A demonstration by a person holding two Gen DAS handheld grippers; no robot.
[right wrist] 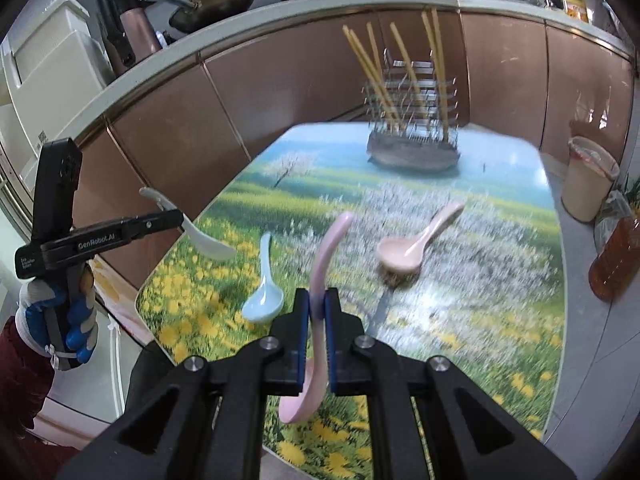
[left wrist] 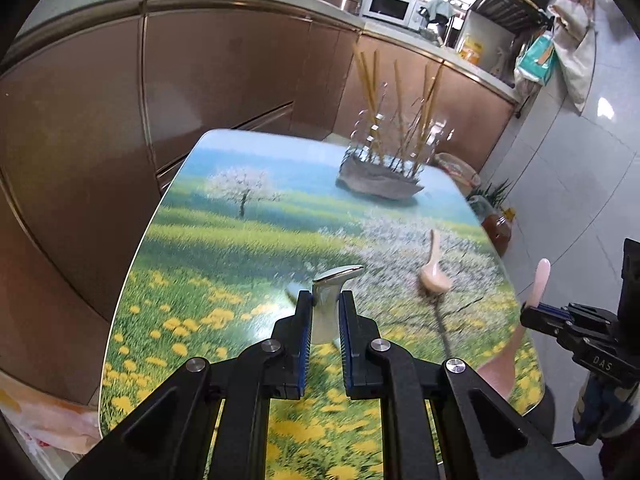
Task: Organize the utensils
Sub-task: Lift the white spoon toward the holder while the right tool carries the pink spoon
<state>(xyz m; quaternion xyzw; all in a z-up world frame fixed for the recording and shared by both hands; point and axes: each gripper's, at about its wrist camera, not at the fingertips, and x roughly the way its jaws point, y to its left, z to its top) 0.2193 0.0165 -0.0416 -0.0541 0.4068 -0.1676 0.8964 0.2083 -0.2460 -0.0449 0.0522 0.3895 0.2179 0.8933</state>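
Item: left gripper [left wrist: 325, 312]. Black fingers [left wrist: 303, 320] with blue pads, clamped on a white glossy ceramic soup spoon [left wrist: 328, 304]. The spoon is carried clear of the tabletop, its handle end projecting past the fingertips. In the right wrist view the same gripper [right wrist: 182, 220] is seen side-on at the left, with the white spoon [right wrist: 208, 240] hanging from it, bowl lowermost; it is held by a gloved hand [right wrist: 70, 320] in blue and grey.

Item: right gripper [right wrist: 318, 304]. Black fingers [right wrist: 332, 320] with blue pads, clamped together on the handle of a pale pink ceramic soup spoon [right wrist: 320, 280]. The handle rises beyond the fingertips; the bowl hangs below, near the camera, off the tabletop. In the left wrist view the gripper [left wrist: 532, 312] is seen at the right edge with the pink handle [left wrist: 540, 276] standing up from it.

Item: light blue ceramic soup spoon [right wrist: 262, 300]. Lying on the tabletop near its left edge, bowl toward the camera.

Item: beige-pink ceramic soup spoon [right wrist: 412, 246]. Lying on the tabletop at mid-right, bowl up, handle angled away to the right.

Item: metal wire utensil rack on a dark tray [right wrist: 412, 128]. Standing at the far end of the tabletop, well apart from all spoons; several bamboo chopsticks [right wrist: 376, 72] are held upright in it.

Item: tabletop [right wrist: 500, 280], glossy, printed with a flowering meadow.
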